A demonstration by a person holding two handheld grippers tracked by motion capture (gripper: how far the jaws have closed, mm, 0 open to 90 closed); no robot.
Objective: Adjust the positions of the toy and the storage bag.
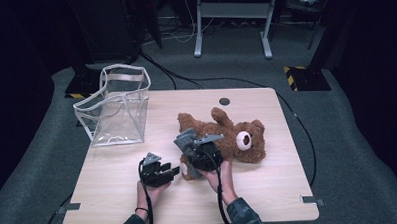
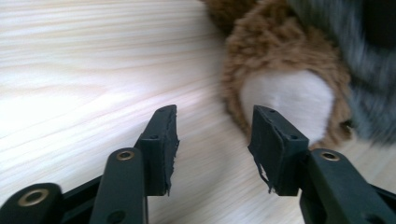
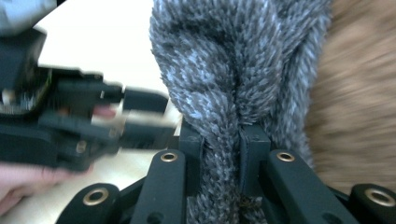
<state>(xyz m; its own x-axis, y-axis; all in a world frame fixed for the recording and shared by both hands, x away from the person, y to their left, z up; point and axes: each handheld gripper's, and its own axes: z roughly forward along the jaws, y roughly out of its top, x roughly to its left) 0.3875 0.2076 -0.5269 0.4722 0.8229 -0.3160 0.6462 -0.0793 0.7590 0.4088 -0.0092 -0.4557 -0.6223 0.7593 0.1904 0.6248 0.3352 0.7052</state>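
Teddy bear lies mid-counter. Right hand-held gripper pinches grey knit garment; left hand-held gripper stands half-open, empty, beside white-soled paw. Advise: grip paw first, then pull.

On the pale wooden table, near its far left corner, a clear plastic bag with white edging, standing upright and open; a round dark hole by the far edge; beyond, grey carpet, black cables, a white metal stand
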